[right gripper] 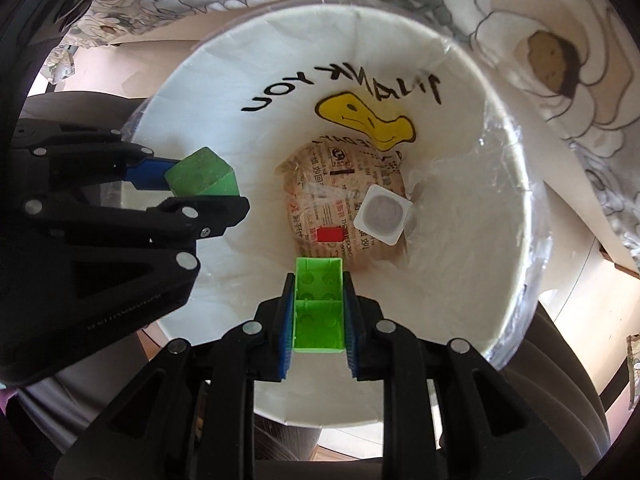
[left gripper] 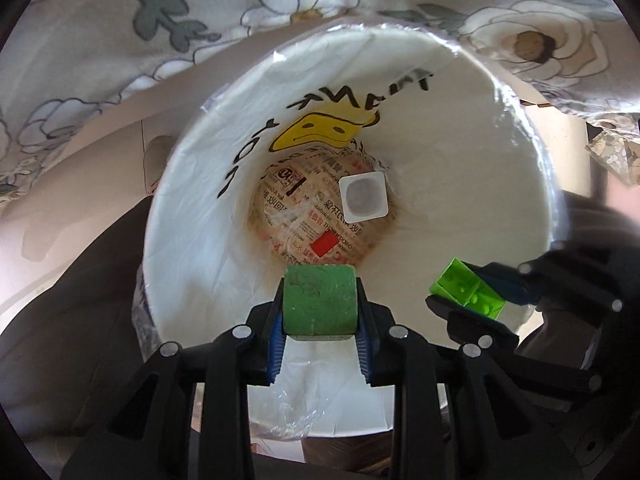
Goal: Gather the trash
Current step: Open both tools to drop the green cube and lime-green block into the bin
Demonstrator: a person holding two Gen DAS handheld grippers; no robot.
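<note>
— So where do both pieces sit right now?

— Over the mouth of the white lined bin [left gripper: 460,168]. The left gripper [left gripper: 320,304] is clamped on a dark green block [left gripper: 319,300], its blue pads pressed flat against two opposite faces. The right gripper [right gripper: 319,308] is closed narrowly on a light green plastic brick [right gripper: 319,304], hollow side up, held across its long walls.

— How will they handle?

— My guess is both are light and rigid. The block looks solid with a slightly rough, matte surface, so the pads should bite well on its flat sides. The brick is smooth, thin-walled plastic; I'd judge it more slippery, and squeezing near the open rim could flex it. Gripping low on the long walls, as now, seems the safer hold.

— Anything already in the bin?

— At the bottom lies a printed paper wrapper [right gripper: 344,200] with a small white square cup [right gripper: 383,214] on it. The bag liner [right gripper: 496,152] shows a yellow duck bill and "THANK YOU" lettering. A floral cloth [right gripper: 560,20] hangs behind the bin.

— Risk on release?

— Little, I think. Both pieces hang inside the rim's outline, so a plain opening of the jaws should drop them in. Neither looks fragile.
</note>
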